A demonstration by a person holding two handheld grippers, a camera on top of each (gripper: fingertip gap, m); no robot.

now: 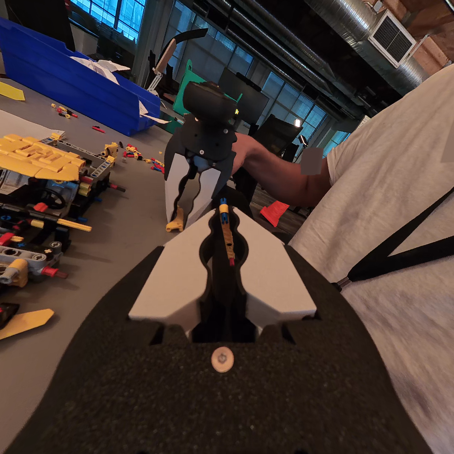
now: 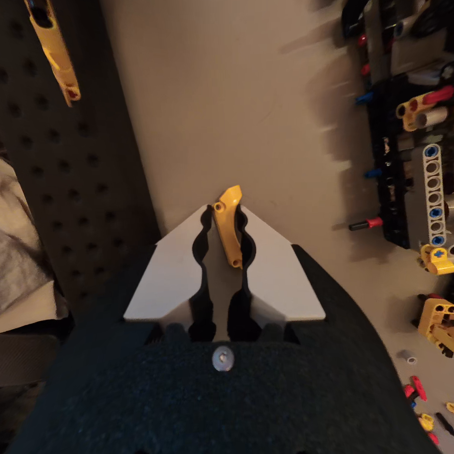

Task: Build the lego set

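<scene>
Between my left claw's fingers sits a thin yellow beam, clamped edge-on, its long axis running straight out along the fingers, a blue pin at the far end and a red stub at the near end. My right claw hangs tip-down just beyond it, nearly closed around a curved yellow piece that lies along the right finger; whether both fingers press on it I cannot tell. That piece touches or almost touches the grey table. As I judge it, the two parts must meet end to end, so the right claw has to rise and tilt toward the beam's blue pin. Room is open between them; the half-built yellow car crowds the far side, the table edge and my shirt the other.
</scene>
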